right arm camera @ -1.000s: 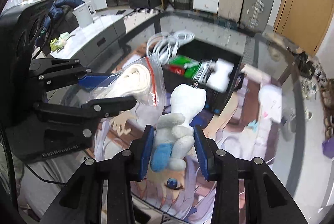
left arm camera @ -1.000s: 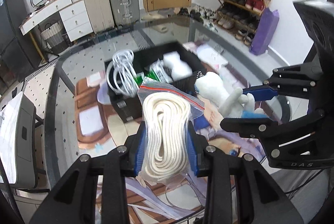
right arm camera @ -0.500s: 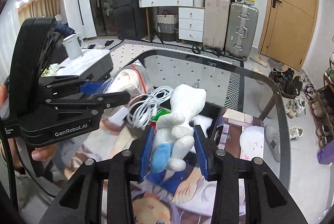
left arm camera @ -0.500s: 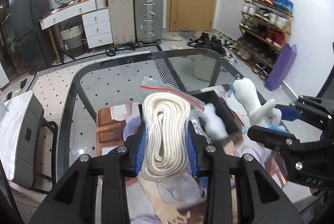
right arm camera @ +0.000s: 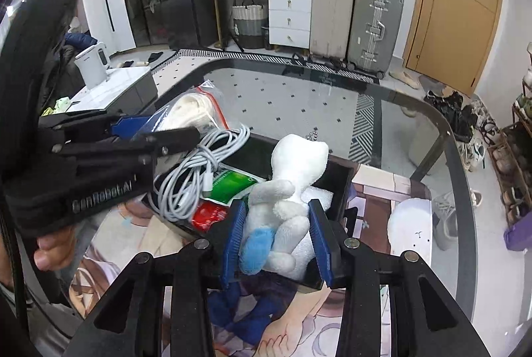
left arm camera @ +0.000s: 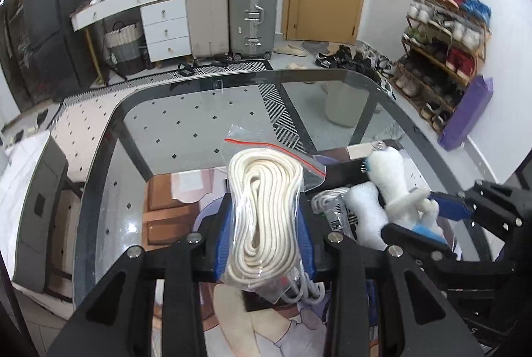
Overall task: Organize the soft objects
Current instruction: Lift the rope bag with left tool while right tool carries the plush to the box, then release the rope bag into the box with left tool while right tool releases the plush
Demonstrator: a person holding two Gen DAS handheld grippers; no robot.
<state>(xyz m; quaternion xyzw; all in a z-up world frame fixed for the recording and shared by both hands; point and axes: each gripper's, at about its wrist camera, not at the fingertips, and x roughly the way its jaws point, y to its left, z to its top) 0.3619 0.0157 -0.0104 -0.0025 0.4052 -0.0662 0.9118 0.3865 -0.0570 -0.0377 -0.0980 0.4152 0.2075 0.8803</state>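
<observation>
Rope bag (left arm camera: 264, 217), plush (right arm camera: 282, 200) — both seemingly clamped

The black bin (right arm camera: 335, 187) is the landmark. Above it, the rope (left arm camera: 266, 217) is cream, in a clear bag (left arm camera: 282, 154) with a red seal stripe. The plush (right arm camera: 292, 187) over the bin is white with one light-blue paw. Inside the bin lie a pale grey cable (right arm camera: 196, 171), a green packet (right arm camera: 232, 185), a red packet (right arm camera: 207, 217) and white foam (right arm camera: 316, 194). Under the bin, the mat (right arm camera: 382, 260) bears an anime print in peach, lilac and brown. Beyond the bin, the surface (left arm camera: 186, 131) is clear glass with a dark edge, showing white floor tiles dotted with black diamonds. Both hand-held grippers are black with blue pads (right arm camera: 232, 234).
</observation>
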